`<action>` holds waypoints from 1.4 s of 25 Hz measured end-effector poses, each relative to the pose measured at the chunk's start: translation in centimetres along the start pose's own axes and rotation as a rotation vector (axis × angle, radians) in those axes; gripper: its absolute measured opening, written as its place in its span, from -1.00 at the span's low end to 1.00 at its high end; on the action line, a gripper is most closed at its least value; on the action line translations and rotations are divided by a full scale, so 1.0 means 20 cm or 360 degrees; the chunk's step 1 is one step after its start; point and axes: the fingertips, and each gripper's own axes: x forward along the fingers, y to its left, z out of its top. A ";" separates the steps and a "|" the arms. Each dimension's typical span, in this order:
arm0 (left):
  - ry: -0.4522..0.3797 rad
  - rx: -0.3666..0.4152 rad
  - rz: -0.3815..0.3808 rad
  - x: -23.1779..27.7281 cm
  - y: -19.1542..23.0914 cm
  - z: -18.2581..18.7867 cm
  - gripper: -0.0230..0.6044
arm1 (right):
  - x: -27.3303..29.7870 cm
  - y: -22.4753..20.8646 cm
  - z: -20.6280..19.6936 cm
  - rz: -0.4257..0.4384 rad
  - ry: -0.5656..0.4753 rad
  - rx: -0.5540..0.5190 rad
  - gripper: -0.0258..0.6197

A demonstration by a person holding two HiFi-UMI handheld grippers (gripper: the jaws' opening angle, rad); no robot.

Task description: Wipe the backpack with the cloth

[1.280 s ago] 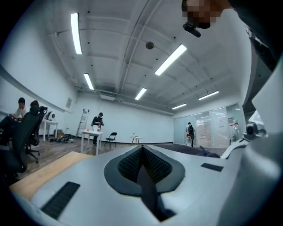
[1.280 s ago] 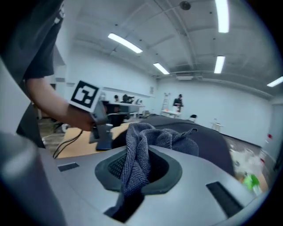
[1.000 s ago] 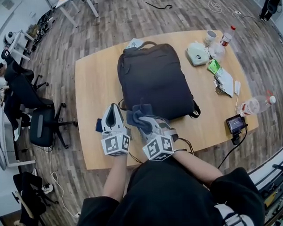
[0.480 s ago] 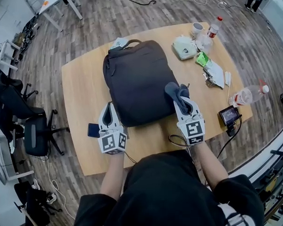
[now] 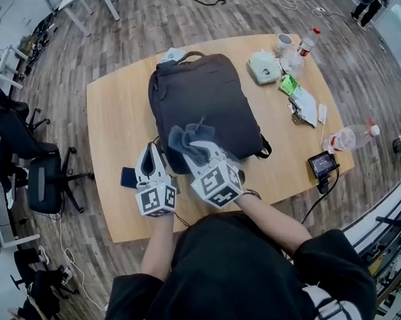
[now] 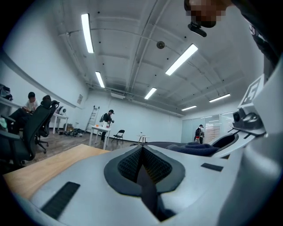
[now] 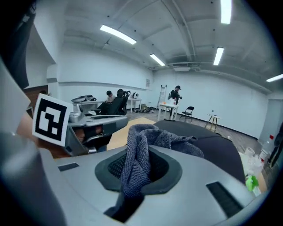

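The dark backpack [image 5: 206, 100] lies flat in the middle of the wooden table [image 5: 113, 120]. My right gripper [image 5: 195, 153] is over the backpack's near left corner, shut on a bunched grey-blue cloth [image 5: 187, 137]. In the right gripper view the cloth [image 7: 138, 154] hangs out of the jaws with the backpack [image 7: 216, 152] just beyond. Next to it on the left, my left gripper [image 5: 150, 155] hovers at the backpack's near left edge, its jaws shut with nothing between them [image 6: 142, 155].
A dark phone [image 5: 128, 178] lies on the table by the left gripper. At the far right stand a white device [image 5: 264, 66], a cup [image 5: 283, 42], bottles [image 5: 308, 42] and a green packet [image 5: 292, 84]. A small screen [image 5: 320, 165] sits near the right edge. Office chairs [image 5: 45, 187] stand left.
My right gripper has swept the cloth from the backpack's near right edge to its near left corner. The left gripper has stayed almost where it was.
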 end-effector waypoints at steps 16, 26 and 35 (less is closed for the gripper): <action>0.0015 0.0057 -0.0003 0.06 -0.04 0.04 -0.87 | 0.07 -0.33 0.10 -0.0267 0.0070 -0.0037 -0.75; 0.0054 0.0310 -0.0160 0.12 -0.23 0.03 -0.87 | -0.26 -1.04 -0.22 -0.0530 0.0073 0.0263 -0.75; -0.0015 0.0292 -0.0330 0.14 -0.44 0.05 -0.87 | 0.24 -0.46 0.18 0.0107 0.0272 -0.0138 -0.75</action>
